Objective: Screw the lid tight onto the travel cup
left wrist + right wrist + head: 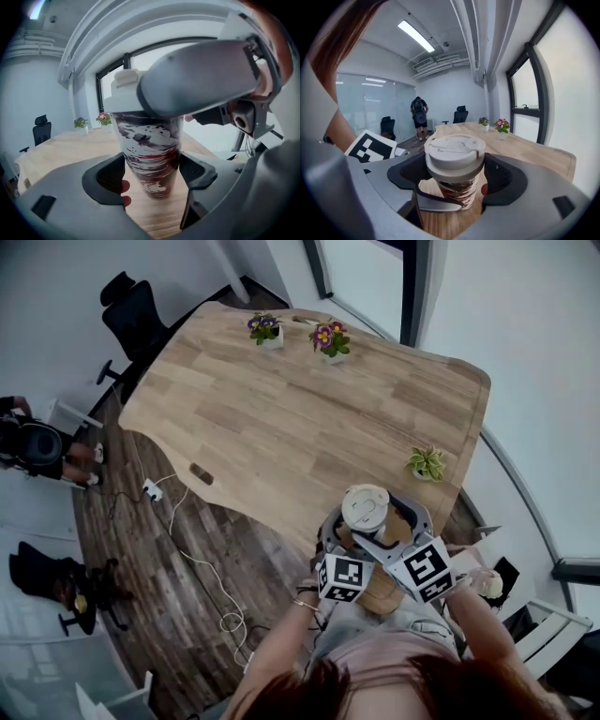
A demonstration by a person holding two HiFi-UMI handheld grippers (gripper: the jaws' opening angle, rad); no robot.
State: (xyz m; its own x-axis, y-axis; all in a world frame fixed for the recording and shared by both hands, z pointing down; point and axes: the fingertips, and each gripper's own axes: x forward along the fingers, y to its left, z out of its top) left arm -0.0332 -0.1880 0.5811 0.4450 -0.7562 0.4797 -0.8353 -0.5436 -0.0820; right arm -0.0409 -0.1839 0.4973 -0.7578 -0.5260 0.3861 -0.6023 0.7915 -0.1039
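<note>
The travel cup (pixel 150 154) has a swirled white, dark and red body and stands upright over the near edge of the wooden table (pixel 281 418). My left gripper (pixel 151 173) is shut on the cup's body, a pad pressing each side. The cream lid (pixel 454 152) sits on top of the cup, and my right gripper (pixel 454 176) is shut around its rim. In the head view the lid (pixel 365 505) shows from above, with the left gripper (pixel 342 545) and the right gripper (pixel 398 535) crowded around it. Whether the cup's base touches the table, I cannot tell.
Two potted flowers (pixel 266 329) (pixel 330 338) stand at the table's far end, a small green plant (pixel 427 463) near its right edge. A black office chair (pixel 131 310) is at the far left. Cables (pixel 187 549) lie on the floor. A person (pixel 417 117) stands in the background.
</note>
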